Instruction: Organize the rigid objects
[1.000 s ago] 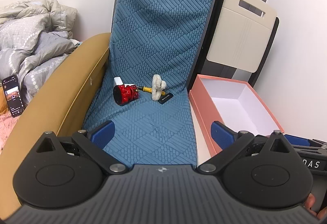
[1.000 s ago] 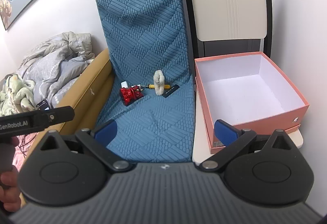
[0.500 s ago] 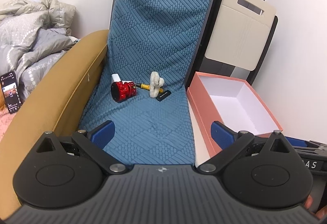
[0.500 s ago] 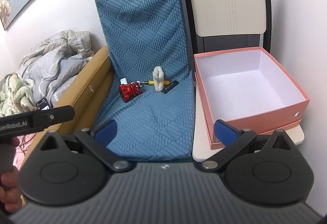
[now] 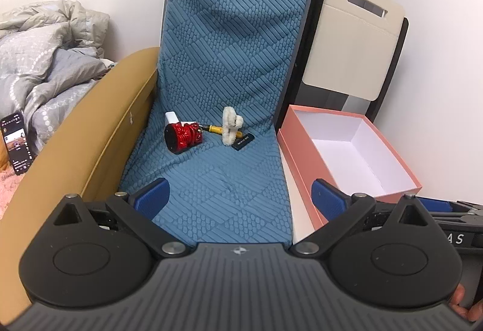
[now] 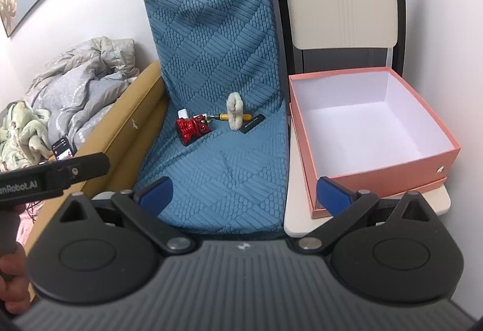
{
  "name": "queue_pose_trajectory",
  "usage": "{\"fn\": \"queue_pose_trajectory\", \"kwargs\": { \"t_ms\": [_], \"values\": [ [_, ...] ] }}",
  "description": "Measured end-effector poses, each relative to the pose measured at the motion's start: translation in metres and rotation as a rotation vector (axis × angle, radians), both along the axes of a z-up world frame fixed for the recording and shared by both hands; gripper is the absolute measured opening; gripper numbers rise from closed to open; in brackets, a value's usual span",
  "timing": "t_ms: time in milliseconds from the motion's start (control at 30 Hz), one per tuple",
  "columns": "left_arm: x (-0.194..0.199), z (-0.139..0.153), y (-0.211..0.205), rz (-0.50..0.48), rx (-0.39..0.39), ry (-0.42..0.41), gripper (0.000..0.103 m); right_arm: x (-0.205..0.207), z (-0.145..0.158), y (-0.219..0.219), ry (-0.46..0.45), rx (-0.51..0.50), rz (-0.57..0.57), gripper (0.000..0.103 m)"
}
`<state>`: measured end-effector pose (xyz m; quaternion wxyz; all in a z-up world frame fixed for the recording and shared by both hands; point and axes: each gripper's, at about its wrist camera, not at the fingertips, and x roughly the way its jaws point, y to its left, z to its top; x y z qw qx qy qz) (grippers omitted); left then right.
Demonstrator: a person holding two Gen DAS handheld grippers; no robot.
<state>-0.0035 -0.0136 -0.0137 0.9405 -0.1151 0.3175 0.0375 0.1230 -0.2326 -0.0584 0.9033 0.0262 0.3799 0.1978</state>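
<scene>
While both hand-held grippers, left [image 5: 240,195] and right [image 6: 244,193], hang empty with fingers apart, the red toy [image 6: 193,125] lies left of the empty pink box [image 6: 377,177]; approach step, next likely a reach and grasp

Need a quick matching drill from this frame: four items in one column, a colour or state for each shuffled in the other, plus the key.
Items:
1. toy
2. box
3. card
4. left claw

Colour or state:
A. black, lying flat on the blue seat cover
B. pink outside, nothing inside
C. open, holding nothing
D. red, lying on its side

Pairs: 1-D, 2-B, 3-A, 4-C
</scene>
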Motion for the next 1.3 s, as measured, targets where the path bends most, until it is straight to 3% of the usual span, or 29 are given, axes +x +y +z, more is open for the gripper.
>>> {"fn": "queue_pose_trajectory", "kwargs": {
  "t_ms": [467, 733, 1067, 1300],
  "values": [
    [0.042, -0.022, 0.013, 0.002, -0.018, 0.060, 0.102, 0.033, -0.022, 0.002, 0.078, 0.014, -0.048, 0.103],
    [0.081, -0.037, 0.020, -0.015, 0.012, 0.089, 0.102, 0.062, -0.036, 0.010, 0.114, 0.042, -0.040, 0.103],
    [0.151, -0.066, 0.038, -0.044, 0.026, 0.140, 0.102, 0.121, -0.059, 0.031, 0.141, 0.059, -0.063, 0.103],
    [0.213, -0.094, 0.049, -0.057, 0.105, 0.158, 0.102, 0.177, -0.086, 0.049, 0.154, 0.082, -0.030, 0.099]
  ]
}}
